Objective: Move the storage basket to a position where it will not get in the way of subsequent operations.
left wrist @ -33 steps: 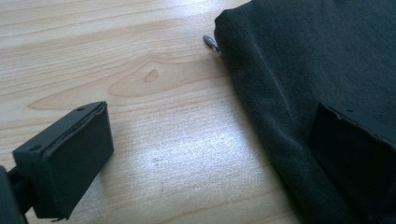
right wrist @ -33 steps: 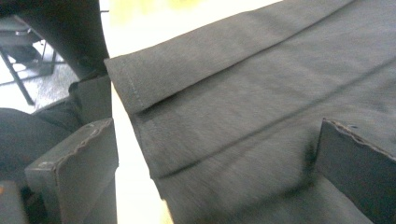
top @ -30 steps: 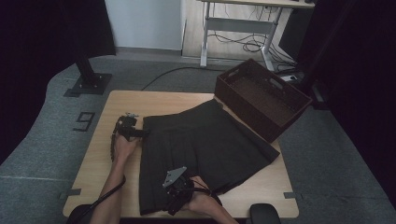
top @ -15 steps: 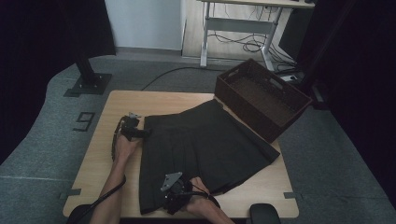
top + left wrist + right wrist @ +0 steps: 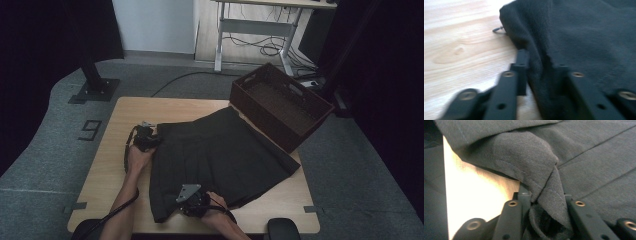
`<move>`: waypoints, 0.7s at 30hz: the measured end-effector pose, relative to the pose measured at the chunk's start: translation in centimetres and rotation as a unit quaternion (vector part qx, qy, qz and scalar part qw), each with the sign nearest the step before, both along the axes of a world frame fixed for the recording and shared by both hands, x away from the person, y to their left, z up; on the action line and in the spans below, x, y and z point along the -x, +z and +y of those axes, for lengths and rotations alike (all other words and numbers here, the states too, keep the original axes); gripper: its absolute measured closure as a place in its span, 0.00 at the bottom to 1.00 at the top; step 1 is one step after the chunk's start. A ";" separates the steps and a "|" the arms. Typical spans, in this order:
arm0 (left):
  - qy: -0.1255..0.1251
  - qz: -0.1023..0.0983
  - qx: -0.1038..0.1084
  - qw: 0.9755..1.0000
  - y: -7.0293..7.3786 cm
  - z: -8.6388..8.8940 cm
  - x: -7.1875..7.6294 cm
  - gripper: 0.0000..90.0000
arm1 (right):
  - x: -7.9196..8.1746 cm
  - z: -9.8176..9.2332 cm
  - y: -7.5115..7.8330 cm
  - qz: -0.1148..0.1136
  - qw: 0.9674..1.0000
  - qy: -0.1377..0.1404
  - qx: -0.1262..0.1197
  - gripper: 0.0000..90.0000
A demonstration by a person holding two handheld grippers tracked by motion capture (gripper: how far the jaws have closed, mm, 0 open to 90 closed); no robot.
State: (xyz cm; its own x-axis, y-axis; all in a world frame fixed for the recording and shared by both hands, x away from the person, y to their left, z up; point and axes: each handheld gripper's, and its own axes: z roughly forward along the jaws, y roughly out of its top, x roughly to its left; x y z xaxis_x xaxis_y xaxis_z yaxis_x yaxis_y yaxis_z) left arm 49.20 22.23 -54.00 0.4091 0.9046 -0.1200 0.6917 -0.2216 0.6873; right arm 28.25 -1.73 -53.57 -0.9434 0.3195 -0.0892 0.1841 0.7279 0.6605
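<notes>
A dark pleated skirt (image 5: 220, 150) lies spread on the wooden table (image 5: 150, 107). My left gripper (image 5: 150, 141) is at the skirt's left edge near the waistband. In the left gripper view its jaws (image 5: 537, 60) have just been closing and now pinch a fold of the dark skirt (image 5: 586, 37). My right gripper (image 5: 182, 206) sits at the hem by the table's front edge. Its jaws (image 5: 544, 195) have also just been closing, and a bunched fold of the grey skirt (image 5: 599, 165) is squeezed between them.
A dark brown open basket (image 5: 260, 117) stands at the table's back right corner, touching the skirt's far side. A black stand base (image 5: 95, 90) sits on the carpet at the left, and a desk frame (image 5: 250, 30) with cables stands behind.
The left gripper has shifted slightly right onto the skirt's edge. The right hand has stayed at the hem.
</notes>
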 end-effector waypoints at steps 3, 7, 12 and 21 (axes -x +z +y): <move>0.002 0.010 0.004 1.000 0.2 0.0 0.0 0.93 | -0.1 -0.1 0.0 0.005 1.000 -0.002 -0.001 0.85; 0.003 0.006 -0.005 1.000 0.3 0.2 0.3 0.94 | -0.3 -0.1 0.1 0.022 1.000 -0.005 -0.005 0.85; 0.011 0.004 -0.011 1.000 0.4 1.0 1.1 0.93 | 0.2 0.5 0.1 0.018 1.000 0.004 -0.008 0.85; 0.030 0.002 -0.031 0.999 1.3 4.0 4.1 0.94 | 1.4 2.6 0.0 0.038 0.998 0.038 -0.025 0.85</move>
State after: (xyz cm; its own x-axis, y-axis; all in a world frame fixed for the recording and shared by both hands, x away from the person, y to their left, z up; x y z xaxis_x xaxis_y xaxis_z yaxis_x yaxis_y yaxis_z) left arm 45.09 26.21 -52.75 0.3530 0.9335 -0.0634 0.7075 -0.2220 0.6709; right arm 26.80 0.90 -53.52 -0.9685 0.2492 -0.0022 0.1805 0.7075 0.6833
